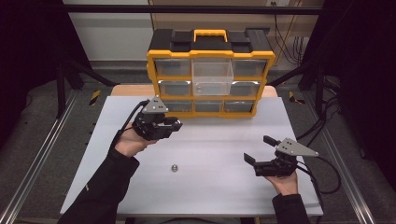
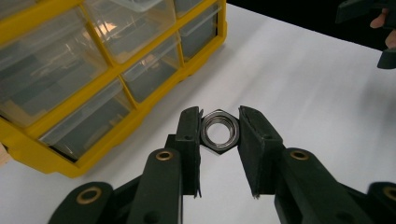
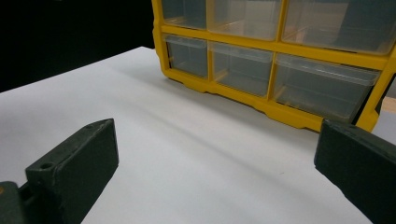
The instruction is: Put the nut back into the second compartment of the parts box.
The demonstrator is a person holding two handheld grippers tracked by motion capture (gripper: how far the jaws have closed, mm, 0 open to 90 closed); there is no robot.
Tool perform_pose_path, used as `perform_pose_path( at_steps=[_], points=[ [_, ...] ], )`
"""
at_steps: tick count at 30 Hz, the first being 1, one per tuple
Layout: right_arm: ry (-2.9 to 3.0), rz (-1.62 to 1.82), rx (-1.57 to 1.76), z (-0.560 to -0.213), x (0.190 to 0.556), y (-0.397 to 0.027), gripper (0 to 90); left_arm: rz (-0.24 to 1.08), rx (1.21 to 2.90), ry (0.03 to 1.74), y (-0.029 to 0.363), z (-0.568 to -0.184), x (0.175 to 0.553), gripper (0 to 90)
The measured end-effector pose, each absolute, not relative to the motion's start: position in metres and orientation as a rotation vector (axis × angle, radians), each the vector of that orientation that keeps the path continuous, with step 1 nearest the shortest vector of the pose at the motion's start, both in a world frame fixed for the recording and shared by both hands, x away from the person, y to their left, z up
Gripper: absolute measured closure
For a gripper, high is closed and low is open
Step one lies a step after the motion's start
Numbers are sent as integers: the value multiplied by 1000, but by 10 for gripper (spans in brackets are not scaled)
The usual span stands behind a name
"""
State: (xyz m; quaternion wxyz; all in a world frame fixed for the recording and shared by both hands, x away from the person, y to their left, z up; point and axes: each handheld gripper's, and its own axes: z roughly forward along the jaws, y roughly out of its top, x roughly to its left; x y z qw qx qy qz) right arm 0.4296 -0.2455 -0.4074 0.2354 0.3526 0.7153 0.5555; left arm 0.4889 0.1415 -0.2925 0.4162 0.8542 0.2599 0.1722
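Note:
A steel hex nut (image 2: 208,140) is pinched between the two black jaws of my left gripper (image 2: 219,116), a little above the white table. In the high view that left gripper (image 1: 176,124) is held at the table's left, in front of the yellow and black drawer organizer (image 1: 161,55). The organizer's upper middle clear drawer (image 1: 212,74) is pulled out. A second small nut (image 1: 174,167) lies loose on the table near the front. My right gripper (image 1: 258,148) hovers at the front right, jaws wide open and empty, facing the organizer's lower drawers (image 3: 240,65).
The white table (image 1: 224,140) stretches between the two grippers. The organizer (image 2: 56,158) stands along its far edge. Metal rails (image 1: 28,168) run along both sides of the table, and cables (image 1: 327,126) trail at the right.

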Motion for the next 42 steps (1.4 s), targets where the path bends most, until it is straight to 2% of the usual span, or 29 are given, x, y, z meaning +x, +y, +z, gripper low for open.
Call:
perform_pose_path(
  at_steps=[19, 42],
  points=[
    [1959, 1527, 961, -406, 429, -247, 3, 477, 2145, 606, 116, -250, 501, 691],
    [1949, 1536, 957, -405, 428, -248, 3, 520, 2137, 588, 97, -217, 512, 691]
  ],
)
